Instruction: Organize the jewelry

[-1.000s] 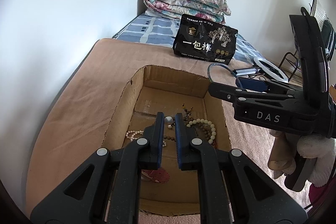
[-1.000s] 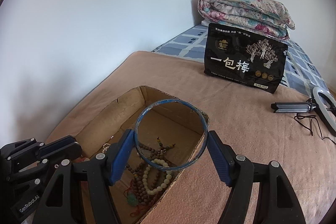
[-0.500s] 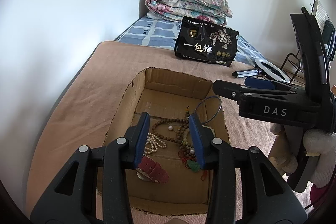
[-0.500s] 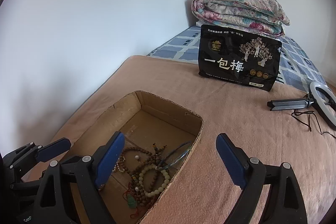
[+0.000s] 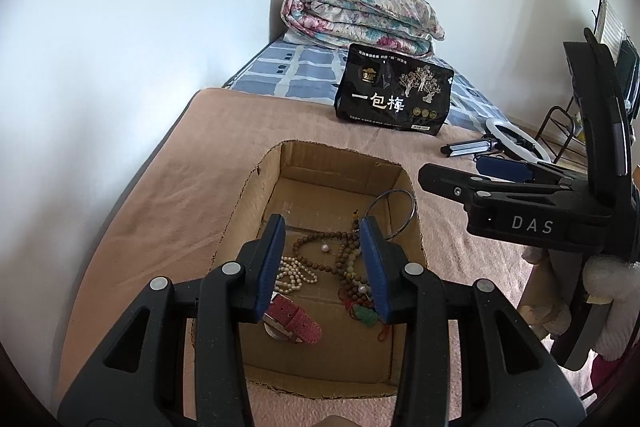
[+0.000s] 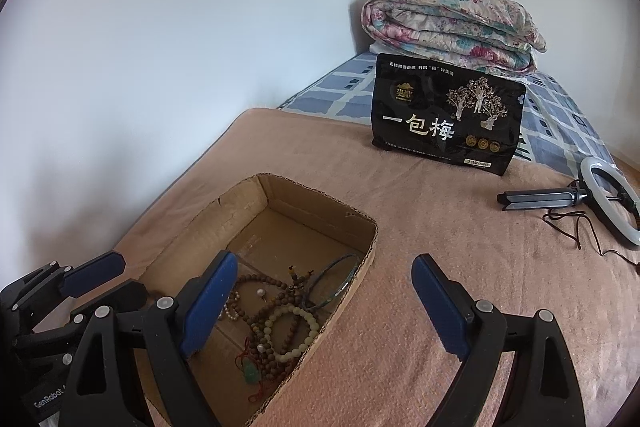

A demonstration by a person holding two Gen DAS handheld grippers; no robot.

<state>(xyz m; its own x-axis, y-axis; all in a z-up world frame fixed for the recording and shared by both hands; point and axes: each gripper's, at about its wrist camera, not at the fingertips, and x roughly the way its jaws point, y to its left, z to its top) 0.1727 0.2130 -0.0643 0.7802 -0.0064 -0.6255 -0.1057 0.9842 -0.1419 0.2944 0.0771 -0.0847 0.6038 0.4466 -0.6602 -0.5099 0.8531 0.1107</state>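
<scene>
An open cardboard box point(image 5: 256, 195) point(image 6: 208, 223) sits on the pink blanket. Inside lie brown bead strings point(image 5: 316, 241) point(image 6: 260, 281), a white pearl bracelet point(image 5: 292, 273), a pale bead bracelet point(image 6: 294, 333), a green pendant point(image 5: 366, 317) point(image 6: 251, 373), a red-strapped watch point(image 5: 294, 319) and a thin blue bangle point(image 5: 394, 213) point(image 6: 334, 281) that leans on the box's right wall. My left gripper point(image 5: 324, 263) is open and empty above the box. My right gripper point(image 6: 326, 307) is open and empty over the box's right rim; it also shows in the left wrist view point(image 5: 480, 175).
A black snack bag point(image 5: 394, 95) point(image 6: 446, 113) stands behind the box. A folded floral quilt point(image 5: 362, 15) point(image 6: 452, 27) lies at the bed's head. A ring light with tripod point(image 6: 608, 205) point(image 5: 512, 143) lies on the blanket at the right. A white wall runs along the left.
My right gripper opened and let go of the blue bangle, which now leans inside the box. My left gripper opened wider and pulled back a little.
</scene>
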